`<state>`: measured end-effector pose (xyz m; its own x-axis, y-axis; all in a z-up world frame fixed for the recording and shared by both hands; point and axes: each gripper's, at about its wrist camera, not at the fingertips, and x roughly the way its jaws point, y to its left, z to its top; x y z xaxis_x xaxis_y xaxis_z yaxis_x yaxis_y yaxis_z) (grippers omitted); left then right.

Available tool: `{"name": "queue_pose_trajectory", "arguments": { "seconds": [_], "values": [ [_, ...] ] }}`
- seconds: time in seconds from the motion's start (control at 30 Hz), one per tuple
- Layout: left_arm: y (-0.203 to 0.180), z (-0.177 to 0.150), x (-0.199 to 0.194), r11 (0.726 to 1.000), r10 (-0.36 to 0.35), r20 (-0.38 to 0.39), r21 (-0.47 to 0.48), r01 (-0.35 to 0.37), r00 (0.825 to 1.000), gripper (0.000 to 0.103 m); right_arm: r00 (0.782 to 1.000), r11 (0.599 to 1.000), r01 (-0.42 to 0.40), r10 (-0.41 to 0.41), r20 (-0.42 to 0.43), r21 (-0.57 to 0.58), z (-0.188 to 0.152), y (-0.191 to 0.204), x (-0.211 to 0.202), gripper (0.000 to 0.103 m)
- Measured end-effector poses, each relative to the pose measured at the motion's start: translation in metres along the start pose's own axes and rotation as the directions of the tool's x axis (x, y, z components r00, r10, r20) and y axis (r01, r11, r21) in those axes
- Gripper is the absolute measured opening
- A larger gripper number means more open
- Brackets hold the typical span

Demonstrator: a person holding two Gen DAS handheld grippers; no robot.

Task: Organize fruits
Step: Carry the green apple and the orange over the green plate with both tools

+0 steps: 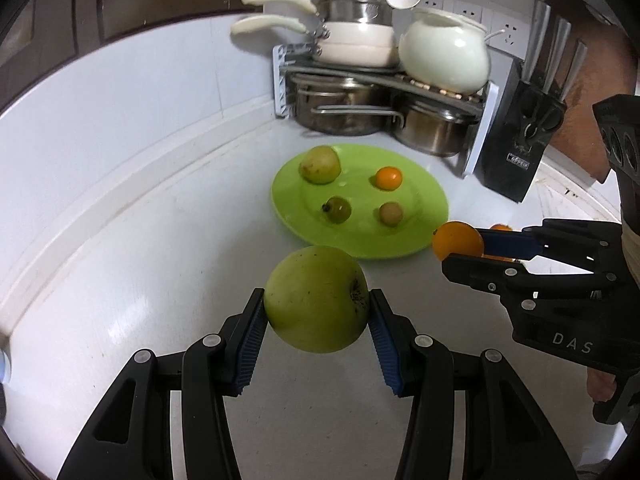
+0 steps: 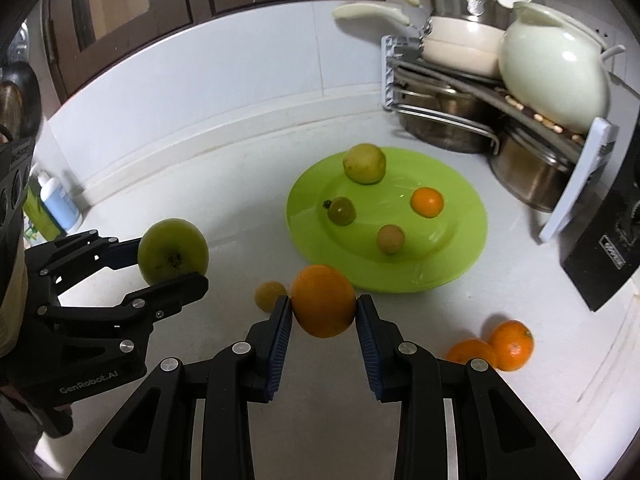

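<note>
Fruits (image 1: 316, 299) in both tools, aloft

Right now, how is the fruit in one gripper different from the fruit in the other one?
The green apple in the left gripper is green with dark speckles; the orange in the right gripper is plain orange. The green apple looks bigger than the orange and pushes its jaws wider. Both are round, pinched between blue pads and lifted off the counter near the green plate.

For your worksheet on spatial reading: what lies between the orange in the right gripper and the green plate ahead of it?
Nothing: in the right wrist view, only bare white counter separates the held orange from the green plate.
</note>
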<state>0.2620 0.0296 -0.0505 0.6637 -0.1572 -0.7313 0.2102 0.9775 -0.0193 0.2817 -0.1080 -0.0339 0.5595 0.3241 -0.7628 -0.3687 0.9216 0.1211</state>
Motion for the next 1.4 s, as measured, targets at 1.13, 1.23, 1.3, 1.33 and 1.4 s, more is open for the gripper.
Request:
{"name": "queue_pose_trajectory", "arguments": {
  "seconds": [1.13,1.23,1.3,1.33,1.4],
  "values": [
    [-0.011,0.12,0.055,0.995,-0.067,0.012,0.08,0.066,0.998,0.049,0.998,0.997,0.048,-0.05,0.046,0.055,0.097,-0.081,0.02,0.034],
    [-0.007,0.125,0.071,0.995,-0.078,-0.016,0.063,0.079,0.997,0.049,0.999,0.997,0.049,-0.05,0.02,0.053,0.104,-0.086,0.034,0.034],
    [-0.005,0.128,0.083,0.995,-0.086,-0.038,0.054,0.088,0.996,0.049,0.999,0.998,0.048,-0.048,0.007,0.05,0.108,-0.088,0.044,0.034],
    [-0.004,0.129,0.089,0.995,-0.087,-0.05,0.049,0.089,0.995,0.049,0.999,0.998,0.049,-0.049,-0.001,0.05,0.109,-0.089,0.049,0.034],
    [-0.003,0.13,0.1,0.995,-0.085,-0.069,0.042,0.088,0.994,0.049,0.998,0.998,0.053,-0.052,-0.022,0.046,0.113,-0.091,0.06,0.034]
  ]
}}
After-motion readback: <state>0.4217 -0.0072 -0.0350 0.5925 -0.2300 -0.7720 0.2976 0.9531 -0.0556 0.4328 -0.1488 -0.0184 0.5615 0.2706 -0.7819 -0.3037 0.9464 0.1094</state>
